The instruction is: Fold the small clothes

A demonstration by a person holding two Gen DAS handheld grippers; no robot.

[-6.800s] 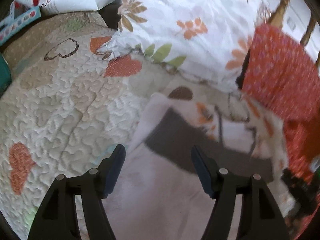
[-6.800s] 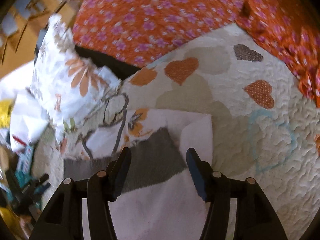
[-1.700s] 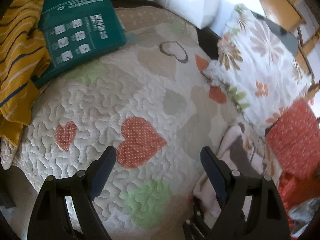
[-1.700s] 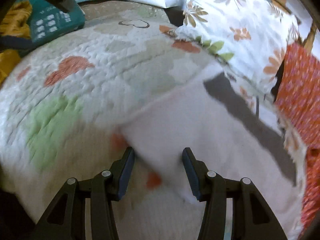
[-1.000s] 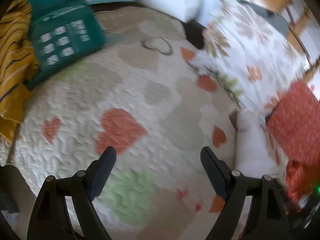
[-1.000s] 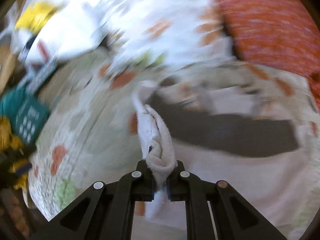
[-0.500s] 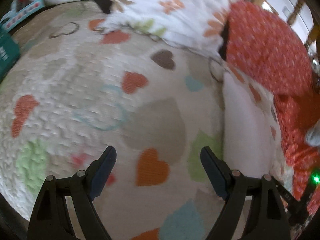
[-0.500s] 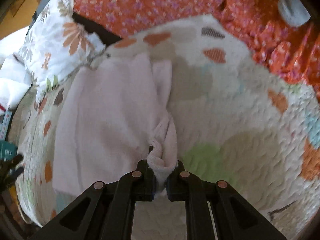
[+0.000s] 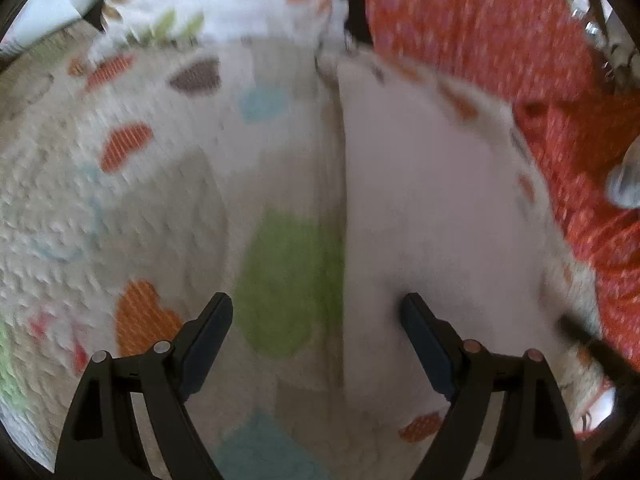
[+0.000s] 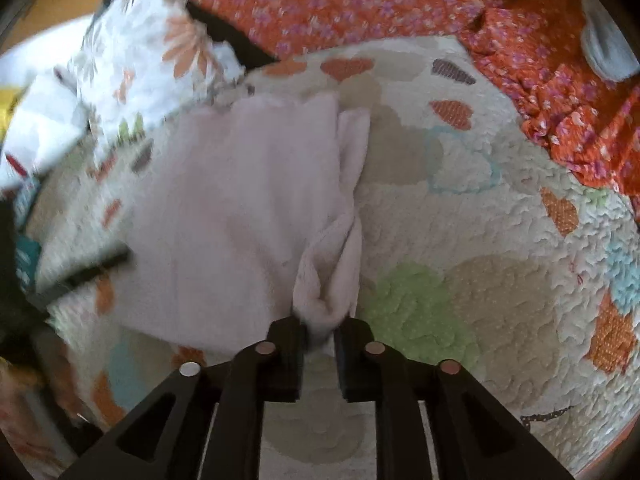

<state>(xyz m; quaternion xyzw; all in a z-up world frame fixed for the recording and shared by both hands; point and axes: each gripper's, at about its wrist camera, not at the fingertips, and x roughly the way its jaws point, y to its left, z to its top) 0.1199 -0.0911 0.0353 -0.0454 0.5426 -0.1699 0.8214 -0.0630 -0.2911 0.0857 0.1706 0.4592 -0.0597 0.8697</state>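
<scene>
A small pale pink garment (image 10: 240, 208) lies folded over on a quilted bedspread with heart patches (image 10: 480, 280). My right gripper (image 10: 320, 332) is shut on a bunched corner of the garment (image 10: 332, 280) at its near right edge. In the left wrist view the garment (image 9: 432, 208) lies to the right, its straight left edge running up the middle. My left gripper (image 9: 316, 316) is open and empty just above the bedspread (image 9: 160, 184), its right finger (image 9: 424, 336) over the garment's edge.
A white floral pillow (image 10: 152, 52) lies at the back left. An orange flowered cloth (image 10: 360, 0) covers the back and right and also shows in the left wrist view (image 9: 500, 40). A teal item (image 10: 24, 256) sits at the far left.
My right gripper has kept hold of the garment's corner and laid it over, hiding the printed side. My left gripper has swung right toward the garment's left edge.
</scene>
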